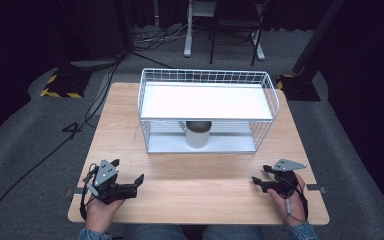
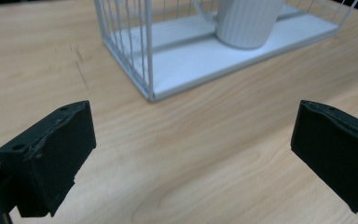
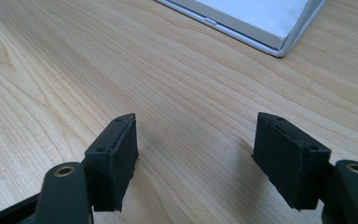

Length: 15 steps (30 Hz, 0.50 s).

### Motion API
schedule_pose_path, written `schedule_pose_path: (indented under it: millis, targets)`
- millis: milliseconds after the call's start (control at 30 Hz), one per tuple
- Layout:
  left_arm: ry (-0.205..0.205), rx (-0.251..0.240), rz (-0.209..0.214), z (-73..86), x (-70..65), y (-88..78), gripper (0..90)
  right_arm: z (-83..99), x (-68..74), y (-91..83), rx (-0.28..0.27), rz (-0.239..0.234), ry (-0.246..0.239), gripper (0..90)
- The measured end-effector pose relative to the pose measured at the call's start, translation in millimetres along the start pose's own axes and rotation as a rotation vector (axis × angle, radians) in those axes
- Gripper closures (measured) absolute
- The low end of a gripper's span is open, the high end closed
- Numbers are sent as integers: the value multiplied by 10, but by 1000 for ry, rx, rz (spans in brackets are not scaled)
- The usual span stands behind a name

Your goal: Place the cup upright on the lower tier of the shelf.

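Both the left gripper (image 1: 139,181) and right gripper (image 1: 258,181) sit wide open and empty, near the rack (image 1: 145,107); reaching under its shelf could knock the mug (image 1: 198,134) over.

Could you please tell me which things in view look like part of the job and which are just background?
Likely job: cup, wire rack, left gripper, right gripper.
Background: table, floor cables, chair.
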<state>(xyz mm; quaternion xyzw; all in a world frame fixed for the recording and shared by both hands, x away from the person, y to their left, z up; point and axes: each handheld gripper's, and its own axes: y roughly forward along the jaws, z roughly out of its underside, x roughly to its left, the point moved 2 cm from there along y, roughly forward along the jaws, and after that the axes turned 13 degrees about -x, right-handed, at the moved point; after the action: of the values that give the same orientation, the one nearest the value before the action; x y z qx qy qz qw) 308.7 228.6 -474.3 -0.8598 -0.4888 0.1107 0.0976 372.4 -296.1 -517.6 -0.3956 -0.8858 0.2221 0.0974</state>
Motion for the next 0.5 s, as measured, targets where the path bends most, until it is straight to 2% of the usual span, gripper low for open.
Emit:
schedule_pose_path:
  millis: [67, 233, 267, 300, 333, 367, 400, 433, 500]
  targets:
    - [-26, 32, -5, 79, 87, -23, 3, 0, 3, 0, 0, -3, -2, 307]
    - [-55, 60, -13, 154, 168, -47, 3, 0, 3, 0, 0, -3, -2, 307]
    - [-61, 79, -14, 184, 194, -52, 3, 0, 3, 0, 0, -3, -1, 307]
    - [-61, 79, -14, 184, 194, -52, 3, 0, 3, 0, 0, -3, -1, 307]
    - [-57, 103, -19, 217, 219, -53, 3, 0, 3, 0, 0, -3, -1, 307]
    - [-57, 103, -19, 217, 219, -53, 3, 0, 3, 0, 0, -3, -1, 307]
    - [-57, 127, -26, 254, 239, -47, 3, 0, 3, 0, 0, -3, -1, 307]
    - [-57, 127, -26, 254, 239, -47, 3, 0, 3, 0, 0, -3, -1, 307]
    - [-56, 157, -29, 292, 257, -36, 3, 0, 3, 0, 0, -3, -1, 307]
